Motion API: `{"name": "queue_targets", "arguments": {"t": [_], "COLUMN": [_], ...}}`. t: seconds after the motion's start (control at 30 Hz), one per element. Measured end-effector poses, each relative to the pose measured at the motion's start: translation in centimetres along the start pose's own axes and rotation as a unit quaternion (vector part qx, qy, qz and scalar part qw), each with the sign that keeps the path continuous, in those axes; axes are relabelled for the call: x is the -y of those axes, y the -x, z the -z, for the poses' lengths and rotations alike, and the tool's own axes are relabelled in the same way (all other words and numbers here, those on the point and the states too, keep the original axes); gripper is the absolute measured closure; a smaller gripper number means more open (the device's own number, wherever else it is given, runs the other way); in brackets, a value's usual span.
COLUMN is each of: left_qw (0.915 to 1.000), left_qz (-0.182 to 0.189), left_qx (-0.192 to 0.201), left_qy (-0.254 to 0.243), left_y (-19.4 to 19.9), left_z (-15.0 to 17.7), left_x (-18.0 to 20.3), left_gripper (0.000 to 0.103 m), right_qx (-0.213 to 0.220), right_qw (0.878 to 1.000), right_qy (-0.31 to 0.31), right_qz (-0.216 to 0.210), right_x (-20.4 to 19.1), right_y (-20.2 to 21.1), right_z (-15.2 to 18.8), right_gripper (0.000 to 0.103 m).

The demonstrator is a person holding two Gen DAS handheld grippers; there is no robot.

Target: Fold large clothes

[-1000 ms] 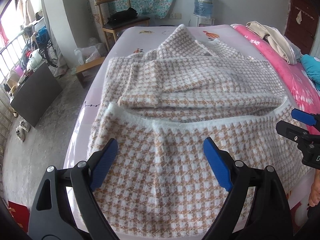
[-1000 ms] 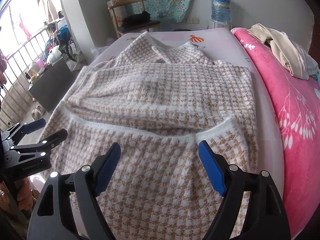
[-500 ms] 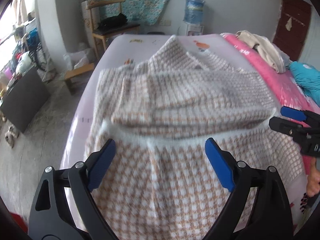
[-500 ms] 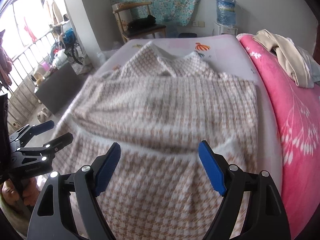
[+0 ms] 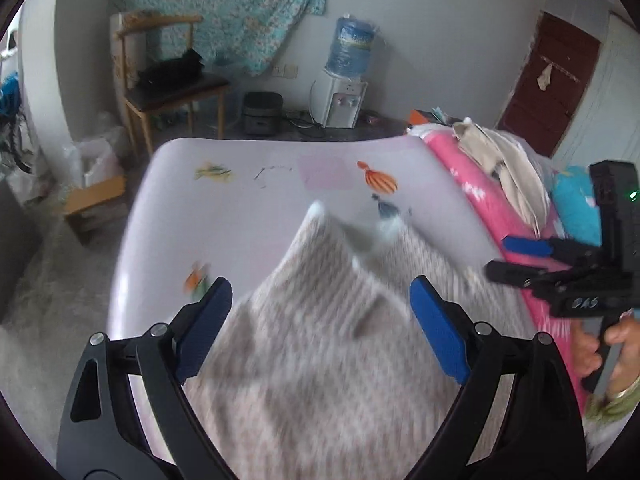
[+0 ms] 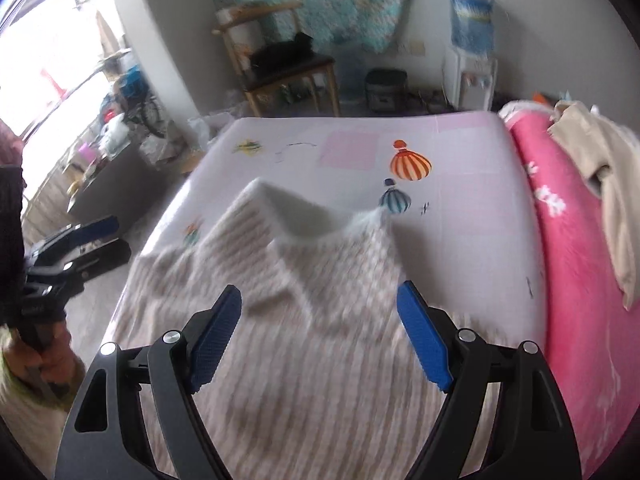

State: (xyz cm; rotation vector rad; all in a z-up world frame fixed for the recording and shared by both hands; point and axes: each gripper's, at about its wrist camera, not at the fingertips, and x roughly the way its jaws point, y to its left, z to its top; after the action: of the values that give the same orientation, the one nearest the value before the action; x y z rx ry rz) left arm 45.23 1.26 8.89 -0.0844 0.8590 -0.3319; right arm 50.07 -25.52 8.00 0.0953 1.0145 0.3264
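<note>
fuzzy checked knit sweater (image 6: 320, 320) on smooth bed sheet (image 6: 460, 200), both grippers' blue ribbed fingers (image 6: 218, 340) apart

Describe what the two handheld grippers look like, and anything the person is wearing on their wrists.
Each gripper, left and right, has black skeletal fingers with silver rivets and textured blue pads. The right one's black body carries a green light and white lettering. A green sleeve cuff shows at the right wrist.

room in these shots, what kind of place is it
Most likely a lived-in bedroom at home. A checked sweater lies on a bed with a balloon-print sheet, a pink quilt lies along its side, and a water dispenser and wooden chair stand by the far wall.
</note>
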Motion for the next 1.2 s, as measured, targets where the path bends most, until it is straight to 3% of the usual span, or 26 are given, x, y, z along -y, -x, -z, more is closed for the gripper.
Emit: {"name": "queue_targets", "arguments": {"t": [0.17,0.23,0.4,0.47,0.53,0.63,0.7,0.93,1.07,1.2], "left_qw": [0.9998,0.9992,0.9946,0.9920,0.9907,0.9910,0.9919,0.9958,0.9961,0.9925], "left_qz": [0.004,0.010,0.003,0.002,0.004,0.015,0.030,0.056,0.066,0.078], "left_qx": [-0.012,-0.032,-0.093,-0.110,-0.114,-0.107,-0.098,-0.067,-0.055,-0.059], "left_qy": [0.014,0.023,0.047,0.063,0.075,0.080,0.075,0.029,-0.020,-0.074], "left_y": [-7.0,-9.9,-15.5,-16.8,-17.2,-16.7,-15.8,-9.7,-5.1,-1.1], "left_z": [-3.8,-4.6,-4.6,-4.3,-4.0,-3.8,-3.8,-3.2,-1.2,3.1], "left_x": [0.6,0.6,0.3,-0.3,-0.8,-1.3,-1.1,1.2,3.0,4.5], "left_gripper": [0.025,0.028,0.052,0.061,0.070,0.082,0.089,0.092,0.092,0.091], "right_qx": [-0.038,-0.059,-0.101,-0.113,-0.124,-0.117,-0.104,-0.039,-0.006,0.020], "right_qw": [0.999,0.997,0.992,0.990,0.988,0.990,0.992,0.997,0.999,0.996], "right_qy": [-0.033,-0.050,-0.081,-0.087,-0.088,-0.080,-0.070,-0.040,0.014,0.084], "right_qz": [0.014,0.010,-0.005,-0.013,-0.019,-0.025,-0.031,-0.052,-0.039,-0.016], "right_x": [3.0,4.3,6.3,6.6,6.7,6.4,5.9,4.7,2.3,-0.4], "right_y": [-6.3,-9.1,-13.8,-14.8,-15.6,-15.2,-14.0,-6.4,-0.9,2.9], "right_z": [-4.5,-5.8,-7.0,-7.0,-6.8,-6.5,-6.5,-4.9,-1.7,4.8], "right_gripper": [0.025,0.031,0.042,0.048,0.067,0.087,0.091,0.093,0.093,0.092]}}
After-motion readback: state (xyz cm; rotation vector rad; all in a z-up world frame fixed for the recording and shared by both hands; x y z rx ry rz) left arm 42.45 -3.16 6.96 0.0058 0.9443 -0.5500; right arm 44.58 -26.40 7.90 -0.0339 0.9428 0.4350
